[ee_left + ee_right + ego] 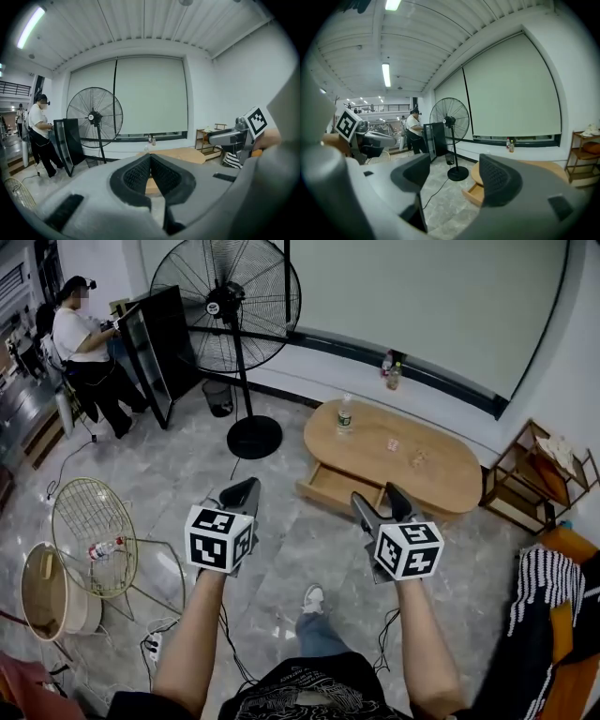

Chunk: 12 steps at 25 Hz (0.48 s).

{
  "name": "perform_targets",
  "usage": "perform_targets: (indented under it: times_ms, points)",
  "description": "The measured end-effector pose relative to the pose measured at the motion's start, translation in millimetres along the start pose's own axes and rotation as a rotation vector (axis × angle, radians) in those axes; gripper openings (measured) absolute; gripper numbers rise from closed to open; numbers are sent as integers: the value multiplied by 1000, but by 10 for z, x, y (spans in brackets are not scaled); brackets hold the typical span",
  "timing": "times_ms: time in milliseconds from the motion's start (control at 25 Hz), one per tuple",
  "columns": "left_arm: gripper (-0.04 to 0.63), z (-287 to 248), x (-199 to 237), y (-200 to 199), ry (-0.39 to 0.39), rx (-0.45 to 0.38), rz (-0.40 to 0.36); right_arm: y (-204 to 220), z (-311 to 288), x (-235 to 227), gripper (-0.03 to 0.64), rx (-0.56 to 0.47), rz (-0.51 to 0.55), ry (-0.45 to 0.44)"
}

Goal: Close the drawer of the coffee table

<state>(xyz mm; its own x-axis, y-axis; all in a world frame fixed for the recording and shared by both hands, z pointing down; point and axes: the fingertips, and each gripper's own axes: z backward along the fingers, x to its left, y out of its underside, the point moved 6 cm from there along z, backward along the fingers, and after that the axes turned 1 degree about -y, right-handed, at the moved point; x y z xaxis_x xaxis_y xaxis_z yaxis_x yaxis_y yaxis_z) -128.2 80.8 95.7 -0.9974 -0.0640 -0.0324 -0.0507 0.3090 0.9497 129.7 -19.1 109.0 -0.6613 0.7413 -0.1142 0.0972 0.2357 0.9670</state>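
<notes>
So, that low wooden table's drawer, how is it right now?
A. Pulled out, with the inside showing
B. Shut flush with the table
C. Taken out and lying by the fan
A: the drawer sticks out from under the table on the person's side, and you can see into it from above.
</notes>
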Motion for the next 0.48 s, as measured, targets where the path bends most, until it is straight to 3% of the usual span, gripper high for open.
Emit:
perform_targets:
  times_ms: [480]
  points:
    - [2,-2028,537,-463,77,30,-37,-327,-1482,-1187,314,13,-14,72]
